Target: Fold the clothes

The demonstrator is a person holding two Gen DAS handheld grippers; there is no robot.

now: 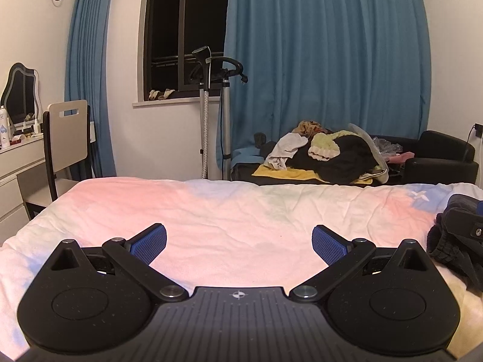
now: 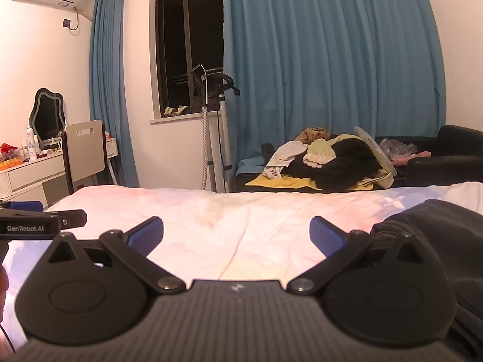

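A dark crumpled garment (image 1: 452, 244) lies on the right side of the bed (image 1: 229, 211), which has a pink, white and blue sheet. In the right wrist view the garment (image 2: 437, 232) lies right beside the right finger. My left gripper (image 1: 239, 242) is open and empty, low over the bed's middle. My right gripper (image 2: 237, 235) is open and empty too, just left of the garment. Part of the left gripper (image 2: 39, 221) shows at the left edge of the right wrist view. Part of the right gripper (image 1: 471, 224) shows over the garment in the left wrist view.
Beyond the bed a black sofa (image 1: 437, 157) holds a pile of mixed clothes (image 1: 326, 154). A garment steamer stand (image 1: 211, 96) is by the window. A chair (image 1: 66, 147) and a white dressing table (image 1: 18, 157) with a mirror stand at the left. Blue curtains (image 1: 326, 60) hang behind.
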